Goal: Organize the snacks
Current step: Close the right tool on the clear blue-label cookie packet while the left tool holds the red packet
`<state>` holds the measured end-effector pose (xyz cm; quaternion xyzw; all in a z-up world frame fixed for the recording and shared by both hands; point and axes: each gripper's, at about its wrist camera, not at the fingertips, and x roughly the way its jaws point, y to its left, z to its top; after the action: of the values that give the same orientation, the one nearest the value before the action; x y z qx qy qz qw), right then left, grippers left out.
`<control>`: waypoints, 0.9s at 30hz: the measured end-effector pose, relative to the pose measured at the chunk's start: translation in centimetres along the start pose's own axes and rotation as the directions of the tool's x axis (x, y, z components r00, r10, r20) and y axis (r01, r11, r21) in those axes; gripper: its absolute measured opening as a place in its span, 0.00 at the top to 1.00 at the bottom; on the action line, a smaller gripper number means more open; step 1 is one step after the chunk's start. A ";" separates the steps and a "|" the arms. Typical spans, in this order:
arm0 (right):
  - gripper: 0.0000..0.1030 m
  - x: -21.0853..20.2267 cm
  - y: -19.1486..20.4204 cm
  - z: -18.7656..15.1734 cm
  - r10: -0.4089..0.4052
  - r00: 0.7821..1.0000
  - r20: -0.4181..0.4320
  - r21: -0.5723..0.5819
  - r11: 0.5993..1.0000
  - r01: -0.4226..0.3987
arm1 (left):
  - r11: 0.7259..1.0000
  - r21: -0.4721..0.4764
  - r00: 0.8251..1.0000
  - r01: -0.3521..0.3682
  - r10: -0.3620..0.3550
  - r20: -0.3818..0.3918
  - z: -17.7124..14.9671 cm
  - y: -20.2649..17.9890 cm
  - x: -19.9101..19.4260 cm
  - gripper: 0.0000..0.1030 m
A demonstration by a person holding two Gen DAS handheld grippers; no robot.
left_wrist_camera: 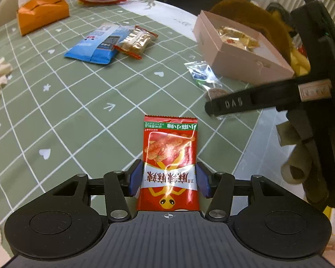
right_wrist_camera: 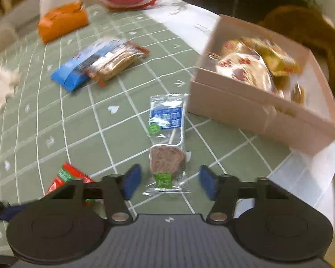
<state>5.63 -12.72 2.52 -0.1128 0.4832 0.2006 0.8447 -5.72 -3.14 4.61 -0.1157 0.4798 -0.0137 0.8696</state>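
— So what can't you make out?

— Mostly the right wrist view: it is smeared with blur, so the print on the clear lollipop packet [right_wrist_camera: 167, 143] is unreadable. The red snack packet [right_wrist_camera: 67, 177] is cut off there behind the gripper body, and in the left wrist view the pink box [left_wrist_camera: 239, 55] is partly hidden by the other gripper.

— Where's the red packet in the left view?

— The red snack packet [left_wrist_camera: 170, 163] lies between the left gripper [left_wrist_camera: 168, 179] jaws, blue pads touching both its edges, pinching it. It is glossy red, with a white band of characters and a yellow cartoon face.

— And the other side?

— The right gripper [right_wrist_camera: 170, 181] jaws stand spread, astride the lollipop packet on the green checked worktop [right_wrist_camera: 78, 134], not touching it. The pink box [right_wrist_camera: 256, 111], holding wrapped snacks, sits just beyond.
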 end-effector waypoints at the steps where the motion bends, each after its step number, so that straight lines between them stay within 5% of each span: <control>1: 0.60 -0.2 0.4 -0.1 0.007 1.000 -0.011 -0.009 1.000 -0.007 | 1.000 -0.003 1.000 0.005 -0.005 0.002 0.0 0.1 0.0 0.45; 11: 0.60 -3.3 0.3 -4.6 0.018 0.997 -0.079 0.047 0.999 -0.014 | 0.999 0.050 1.000 -0.002 0.002 -0.002 -0.1 -0.6 0.2 0.44; 17: 0.60 -4.5 -1.2 -6.6 -0.022 0.996 -0.082 0.097 0.995 0.030 | 0.996 0.073 0.999 0.051 -0.050 -0.020 0.3 -1.2 0.8 0.45; 23: 0.59 -4.7 -1.7 -7.2 -0.027 0.997 -0.073 0.110 0.993 0.035 | 0.994 0.064 0.995 0.089 -0.085 -0.054 0.6 -1.8 1.1 0.59; 27: 0.48 -4.2 -1.8 -6.7 -0.033 0.998 -0.057 0.102 0.994 0.039 | 0.995 0.041 0.994 0.094 -0.092 -0.061 0.8 -1.6 1.2 0.60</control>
<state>-0.66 -17.88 2.71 -0.0833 0.5140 0.1571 0.8391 -4.31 -4.76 4.37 -0.1183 0.4989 -0.0683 0.8558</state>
